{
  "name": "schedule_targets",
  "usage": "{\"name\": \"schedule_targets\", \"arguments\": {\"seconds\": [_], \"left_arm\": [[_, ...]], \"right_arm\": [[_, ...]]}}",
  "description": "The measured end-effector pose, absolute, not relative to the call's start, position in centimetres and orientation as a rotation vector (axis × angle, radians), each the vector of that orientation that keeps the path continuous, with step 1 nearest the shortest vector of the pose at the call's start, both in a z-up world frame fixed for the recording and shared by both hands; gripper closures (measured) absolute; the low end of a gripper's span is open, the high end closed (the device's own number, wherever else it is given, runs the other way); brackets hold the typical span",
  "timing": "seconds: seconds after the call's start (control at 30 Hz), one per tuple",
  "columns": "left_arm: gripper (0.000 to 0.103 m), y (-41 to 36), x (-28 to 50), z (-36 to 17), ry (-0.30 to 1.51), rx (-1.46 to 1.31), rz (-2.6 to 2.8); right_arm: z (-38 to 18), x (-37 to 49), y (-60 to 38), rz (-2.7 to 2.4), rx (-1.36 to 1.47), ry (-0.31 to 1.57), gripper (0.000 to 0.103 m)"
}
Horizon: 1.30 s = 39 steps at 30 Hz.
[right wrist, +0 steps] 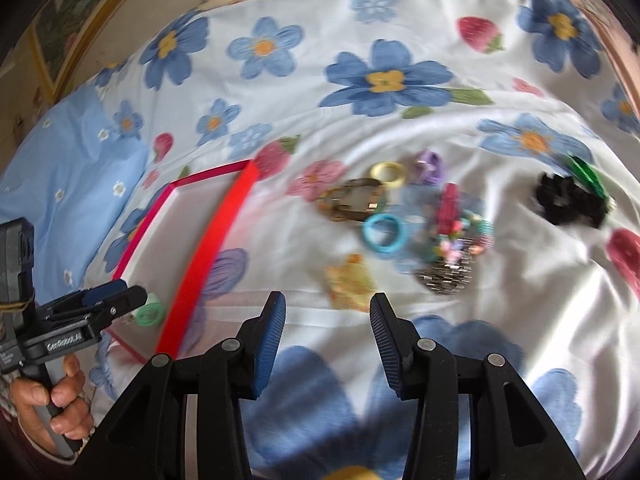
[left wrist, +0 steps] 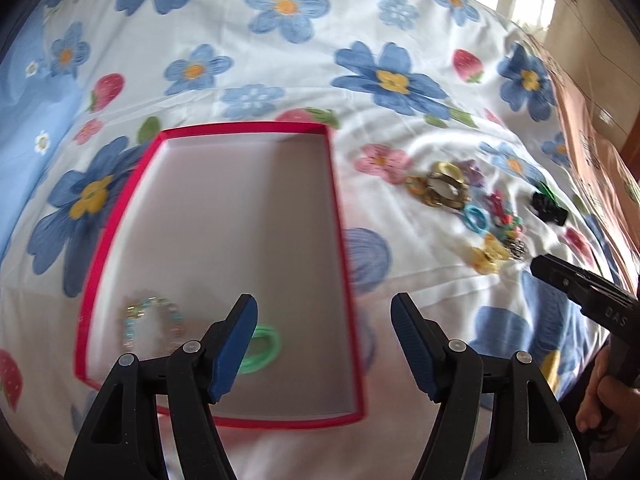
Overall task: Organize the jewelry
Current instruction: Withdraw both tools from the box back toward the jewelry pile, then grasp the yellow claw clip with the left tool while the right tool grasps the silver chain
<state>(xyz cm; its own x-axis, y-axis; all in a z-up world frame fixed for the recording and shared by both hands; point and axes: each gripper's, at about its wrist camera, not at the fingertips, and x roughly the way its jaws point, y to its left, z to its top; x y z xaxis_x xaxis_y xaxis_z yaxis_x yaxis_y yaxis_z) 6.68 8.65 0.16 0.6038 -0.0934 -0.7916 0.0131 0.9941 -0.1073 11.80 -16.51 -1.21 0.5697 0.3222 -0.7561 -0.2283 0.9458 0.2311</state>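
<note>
I am holding the left gripper with its blue pads spread wide and nothing between them. It is hanging over the near end of the red box, above the white floor and the right wall. Inside the box, a green ring is lying just past the left pad, and a pale beaded bracelet is resting to its left, near the box's left wall. The rest of the box floor is showing bare white.

My right gripper is also standing open, its pads well apart and gripping nothing. It is hovering over the flowered sheet, to the right of the box. Just ahead of its fingertips a yellow piece is lying on the sheet. Beyond that, further from the box, the jewelry pile is sitting: a blue ring, a gold bracelet, a yellow ring, a purple piece and a blurred tangle of small coloured bits. A black piece with a green one touching it is lying well apart from the pile, on the side away from the box.

In the right view my left hand is gripping the other tool's handle at the box's near corner.
</note>
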Motion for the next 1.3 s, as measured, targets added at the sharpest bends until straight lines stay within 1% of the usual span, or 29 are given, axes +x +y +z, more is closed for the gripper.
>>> {"name": "schedule_targets", "arguments": {"seconds": [0.33, 0.67, 1.03, 1.17, 1.27, 1.3], "left_arm": [[0.031, 4.2, 9.1, -1.0, 0.947, -0.048, -0.184], [0.026, 0.4, 12.5, -2.6, 0.974, -0.009, -0.294], [0.025, -3.2, 16.5, -4.3, 0.991, -0.006, -0.347], [0.025, -4.4, 17.9, -5.5, 1.002, 0.005, -0.354], [0.029, -5.0, 18.7, -6.4, 1.015, 0.01, -0.355], [0.04, -5.1, 18.9, -6.6, 1.019, 0.01, -0.357]], "right_arm": [[-1.9, 12.4, -20.3, 0.246, 0.139, 0.91, 0.057], [-2.3, 14.3, -22.2, 0.216, 0.146, 0.925, 0.057], [-2.7, 17.9, -23.9, 0.19, 0.139, 0.929, 0.058], [-3.6, 19.4, -24.1, 0.17, 0.112, 0.953, 0.059], [-4.7, 20.4, -23.8, 0.163, 0.088, 0.985, 0.067], [-5.1, 20.6, -23.8, 0.161, 0.081, 0.994, 0.072]]}}
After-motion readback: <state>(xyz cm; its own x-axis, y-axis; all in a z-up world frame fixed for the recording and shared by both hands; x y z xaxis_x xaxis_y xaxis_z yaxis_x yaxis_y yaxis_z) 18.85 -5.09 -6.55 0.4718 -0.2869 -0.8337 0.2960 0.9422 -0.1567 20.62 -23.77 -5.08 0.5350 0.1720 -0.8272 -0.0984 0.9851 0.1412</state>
